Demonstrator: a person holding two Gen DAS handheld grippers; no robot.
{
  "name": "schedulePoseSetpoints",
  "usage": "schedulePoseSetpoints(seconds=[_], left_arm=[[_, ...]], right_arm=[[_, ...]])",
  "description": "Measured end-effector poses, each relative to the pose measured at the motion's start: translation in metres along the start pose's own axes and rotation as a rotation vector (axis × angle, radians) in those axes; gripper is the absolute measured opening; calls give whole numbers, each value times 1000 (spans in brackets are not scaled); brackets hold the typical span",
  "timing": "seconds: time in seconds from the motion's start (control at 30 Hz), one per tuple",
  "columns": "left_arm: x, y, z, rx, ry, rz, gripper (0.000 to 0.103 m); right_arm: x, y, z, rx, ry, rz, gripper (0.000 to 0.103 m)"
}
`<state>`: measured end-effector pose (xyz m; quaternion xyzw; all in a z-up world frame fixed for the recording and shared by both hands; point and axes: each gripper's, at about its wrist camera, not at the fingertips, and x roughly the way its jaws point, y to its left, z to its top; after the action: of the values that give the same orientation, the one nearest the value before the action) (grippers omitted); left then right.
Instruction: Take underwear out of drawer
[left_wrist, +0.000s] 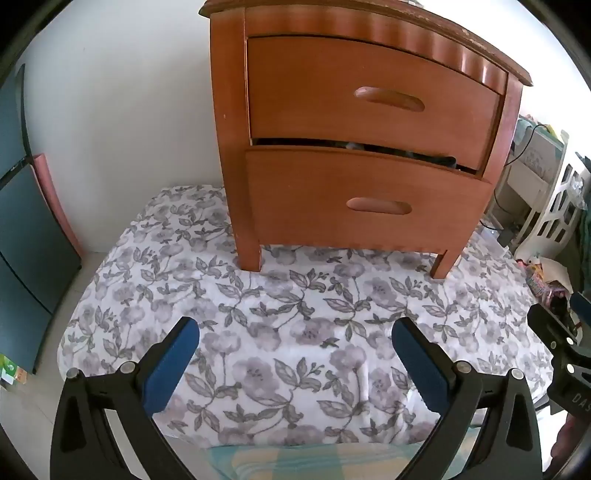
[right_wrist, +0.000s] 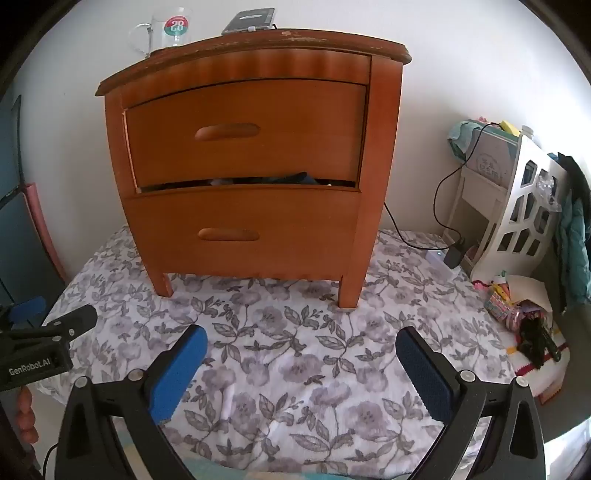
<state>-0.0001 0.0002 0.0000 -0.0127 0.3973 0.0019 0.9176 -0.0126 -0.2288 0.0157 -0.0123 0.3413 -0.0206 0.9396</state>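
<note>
Floral bedspread (right_wrist: 295, 354) carries a wooden nightstand, lower drawer (right_wrist: 243, 232) barely ajar.

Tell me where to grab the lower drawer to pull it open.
Probably by the recessed slot handle at the middle of the lower drawer, coming straight from the front. One finger of the open right claw could hook into the slot.

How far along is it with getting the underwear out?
Barely begun. The bottom drawer is slightly ajar, with fabric peeking above it. Nothing is in hand: the left gripper and right gripper are open and empty. Left: open the drawer, take underwear out.
</note>
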Motion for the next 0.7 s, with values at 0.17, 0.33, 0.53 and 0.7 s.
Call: schedulePoseSetpoints(seconds=[0.17,0.33,0.53,0.7], left_arm=[[1,0,0,1,0,4,103],[0,0,0,-3,-3,-1,103],[-5,-2,1,-5,0,-2,103],[-8,-1,1,-7,-2,-6,103]], right_arm=[[-1,1,-2,4,4,-3,103],[-5,3,-9,4,10,-4,103],[-11,1,-9,5,11,-2,103],[-10,3,-7,5,21,-9,103]])
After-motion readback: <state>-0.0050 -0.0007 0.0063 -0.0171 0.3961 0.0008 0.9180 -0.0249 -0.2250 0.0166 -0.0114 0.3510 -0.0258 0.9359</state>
